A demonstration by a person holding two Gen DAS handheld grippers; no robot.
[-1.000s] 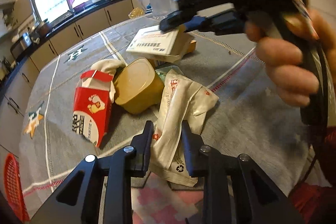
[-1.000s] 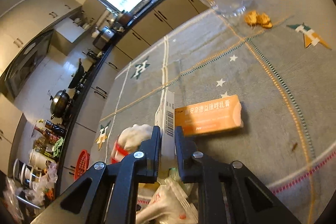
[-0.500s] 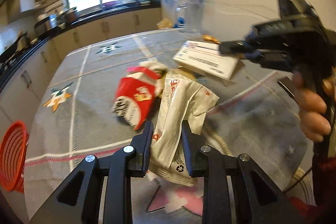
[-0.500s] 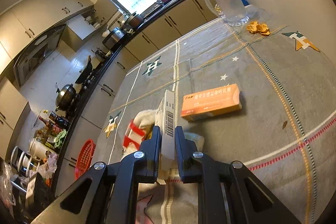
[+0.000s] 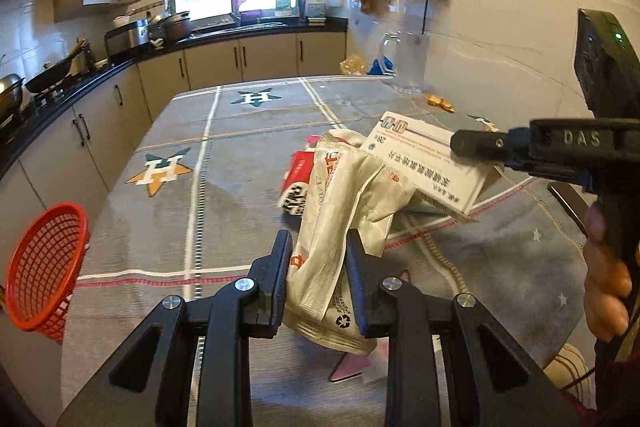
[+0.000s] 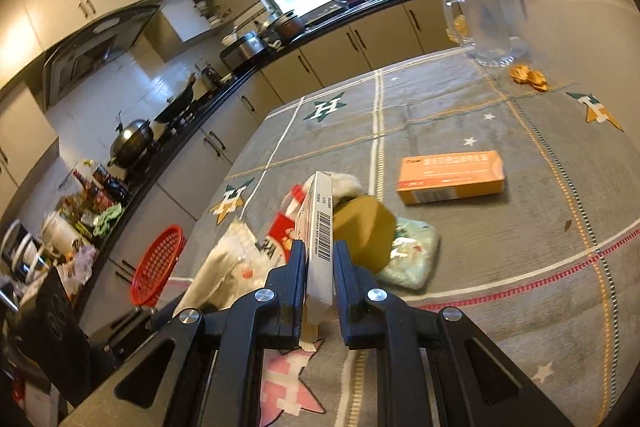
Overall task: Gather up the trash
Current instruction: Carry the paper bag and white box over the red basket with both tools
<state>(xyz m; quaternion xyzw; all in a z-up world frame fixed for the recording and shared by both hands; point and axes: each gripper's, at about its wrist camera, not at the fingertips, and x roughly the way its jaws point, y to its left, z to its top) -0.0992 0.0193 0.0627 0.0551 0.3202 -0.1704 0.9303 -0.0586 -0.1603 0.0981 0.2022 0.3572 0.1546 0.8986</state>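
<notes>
My left gripper [image 5: 318, 259] is shut on a crumpled white plastic wrapper [image 5: 344, 215] and holds it above the grey tablecloth. My right gripper [image 6: 319, 259] is shut on a flat white medicine box [image 6: 320, 227], held on edge; the box also shows in the left wrist view [image 5: 428, 163], right of the wrapper. A red basket [image 5: 44, 267] hangs at the table's left edge, also in the right wrist view [image 6: 158, 265]. On the table lie a red-and-white carton [image 6: 280, 231], a tan tub [image 6: 364, 227], a pale green packet [image 6: 412, 255] and an orange box [image 6: 450, 177].
A glass pitcher [image 5: 408, 61] stands at the far right by the wall, with orange peel scraps [image 6: 528, 77] near it. Kitchen counters with pots run along the left and back. The right hand and gripper body [image 5: 600, 155] fill the right side of the left wrist view.
Both grippers have lifted and swung left with their loads; the red basket has come into fuller view and the trash pile has dropped back behind the wrapper.
</notes>
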